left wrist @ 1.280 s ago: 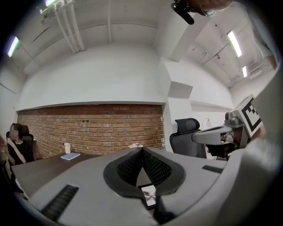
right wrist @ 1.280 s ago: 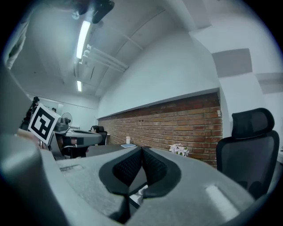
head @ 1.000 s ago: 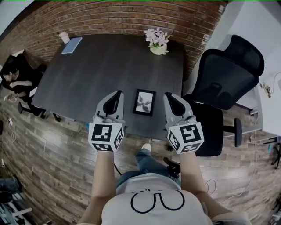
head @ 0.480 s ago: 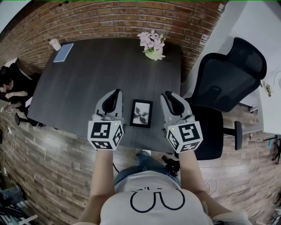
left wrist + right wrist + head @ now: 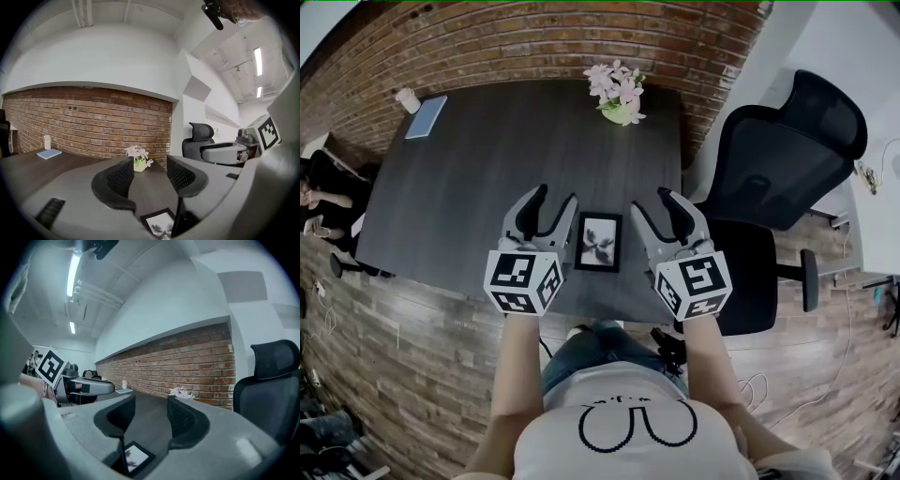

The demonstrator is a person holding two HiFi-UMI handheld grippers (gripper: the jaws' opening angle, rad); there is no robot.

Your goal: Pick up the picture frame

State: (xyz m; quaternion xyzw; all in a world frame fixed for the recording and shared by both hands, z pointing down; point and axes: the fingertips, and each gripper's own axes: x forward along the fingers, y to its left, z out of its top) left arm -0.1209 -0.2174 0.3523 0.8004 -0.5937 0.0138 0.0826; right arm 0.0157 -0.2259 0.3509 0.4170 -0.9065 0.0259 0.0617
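Observation:
A small black picture frame [image 5: 598,242] with a pale flower print lies flat near the front edge of the dark table [image 5: 478,187]. My left gripper [image 5: 553,199] hovers just left of it and my right gripper [image 5: 652,201] just right of it. The jaws of both are opening, and nothing is between either pair. In the left gripper view the picture frame [image 5: 159,226] shows low, below the left gripper [image 5: 150,174]. The right gripper view has the picture frame [image 5: 136,456] below and left of the right gripper [image 5: 151,414].
A pot of pink flowers [image 5: 617,94] stands at the table's far edge by the brick wall. A blue notebook [image 5: 425,117] and a white cup [image 5: 407,99] sit at the far left corner. A black office chair [image 5: 778,169] stands to the right; a person [image 5: 314,202] sits at the left.
Both grippers' jaws went from shut to open. Both hands moved forward over the table's front edge and now flank the picture frame.

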